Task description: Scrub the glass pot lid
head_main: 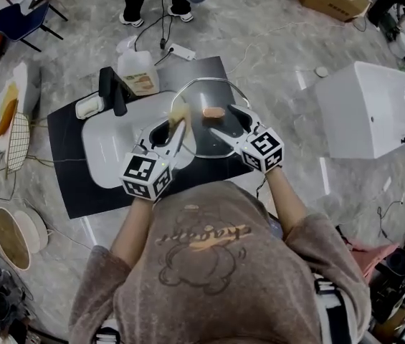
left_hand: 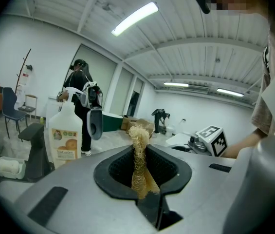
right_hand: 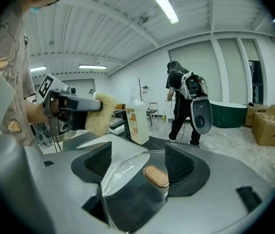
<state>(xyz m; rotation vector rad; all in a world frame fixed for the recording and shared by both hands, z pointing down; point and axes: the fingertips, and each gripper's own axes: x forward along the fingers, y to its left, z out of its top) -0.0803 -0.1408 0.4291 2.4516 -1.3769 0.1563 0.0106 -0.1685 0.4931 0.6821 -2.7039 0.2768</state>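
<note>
Left gripper (left_hand: 139, 172): jaws were clenched on a loofah scrubber (left_hand: 138, 145), whose frayed tuft stood out beyond the tips.
Right gripper (right_hand: 138, 162): jaws stood wide apart and pressed on nothing.
Glass pot lid (right_hand: 127, 194): lay between the right jaws, with its brown knob (right_hand: 155, 175) close beside one pad.
</note>
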